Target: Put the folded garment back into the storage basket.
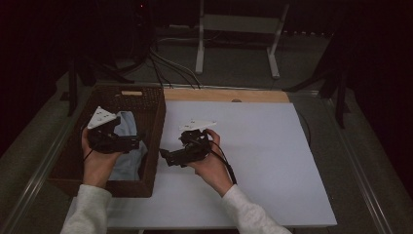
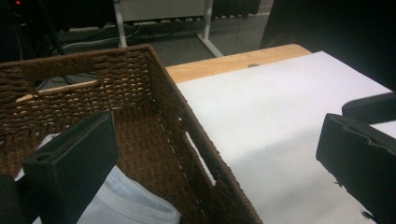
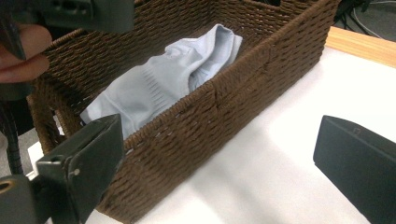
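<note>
A dark brown wicker basket (image 1: 156, 117) stands on the left of the white table top. A light blue garment (image 1: 127, 126) lies inside it; the same garment (image 3: 159, 88) is bunched against the near wall of the basket (image 3: 243, 93) in the right gripper view. My left gripper (image 1: 142, 140) hovers over the basket, open, with nothing between its jaws; a fold of the garment (image 2: 126, 200) lies below it, inside the basket (image 2: 187, 121). My right gripper (image 1: 163, 156) is just right of the basket's wall, above the table, open and holding nothing.
A white sheet (image 1: 263, 151) covers the table, with a wooden strip (image 1: 224, 95) along its far edge. Beyond the table are a white metal stand (image 1: 234, 29) and cables on a grey floor. Dark stands rise at both sides.
</note>
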A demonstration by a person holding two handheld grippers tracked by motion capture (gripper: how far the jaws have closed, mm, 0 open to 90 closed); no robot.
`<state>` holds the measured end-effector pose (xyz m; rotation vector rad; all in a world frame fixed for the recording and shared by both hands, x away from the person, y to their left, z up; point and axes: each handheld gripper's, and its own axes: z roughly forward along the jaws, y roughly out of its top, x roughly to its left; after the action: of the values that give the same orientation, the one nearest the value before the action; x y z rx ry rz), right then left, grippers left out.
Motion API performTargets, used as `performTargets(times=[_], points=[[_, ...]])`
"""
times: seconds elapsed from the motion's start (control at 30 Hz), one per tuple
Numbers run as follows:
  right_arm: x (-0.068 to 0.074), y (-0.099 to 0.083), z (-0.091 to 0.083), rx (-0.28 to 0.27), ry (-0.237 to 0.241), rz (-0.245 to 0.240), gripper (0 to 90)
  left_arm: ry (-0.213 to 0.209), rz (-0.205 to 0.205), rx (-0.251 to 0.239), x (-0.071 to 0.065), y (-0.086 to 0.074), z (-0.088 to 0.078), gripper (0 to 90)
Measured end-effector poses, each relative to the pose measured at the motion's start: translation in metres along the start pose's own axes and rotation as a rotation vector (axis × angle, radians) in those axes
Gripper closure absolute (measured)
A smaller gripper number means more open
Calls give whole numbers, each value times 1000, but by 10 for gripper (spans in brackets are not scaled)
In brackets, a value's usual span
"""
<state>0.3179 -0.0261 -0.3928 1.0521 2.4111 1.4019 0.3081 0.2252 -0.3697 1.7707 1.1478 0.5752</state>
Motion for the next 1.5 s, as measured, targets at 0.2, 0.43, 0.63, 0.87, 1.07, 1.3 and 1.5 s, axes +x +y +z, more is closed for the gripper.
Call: performTargets(times=[0.2,0.43,0.63,0.87,1.07,1.3,1.5], points=[[-5,-4,-8,-11,-7,-3,22,-15,10,-4,-7,-3,0,0],[-11,-9,-16,-23,-11,-2,21,-29,14,-14,-15,-7,-4,0],[-18,-16,-23,-30,-16,7,22,-31,14,-13,-19,-13,-5,0],[-26,-24,-29,-37,-25,11,22,-42,13,-14,-23,-19,-6,0],[-31,-29,-36,-45,-30,8,21,-38,26,-13,-26,-25,-7,0],[-40,-35,-46,-63,-38,7,22,-39,20,-29,-30,-31,-8,0],[-48,-42,-56,-78,-49,16,22,-31,21,-31,-31,-36,-9,0]])
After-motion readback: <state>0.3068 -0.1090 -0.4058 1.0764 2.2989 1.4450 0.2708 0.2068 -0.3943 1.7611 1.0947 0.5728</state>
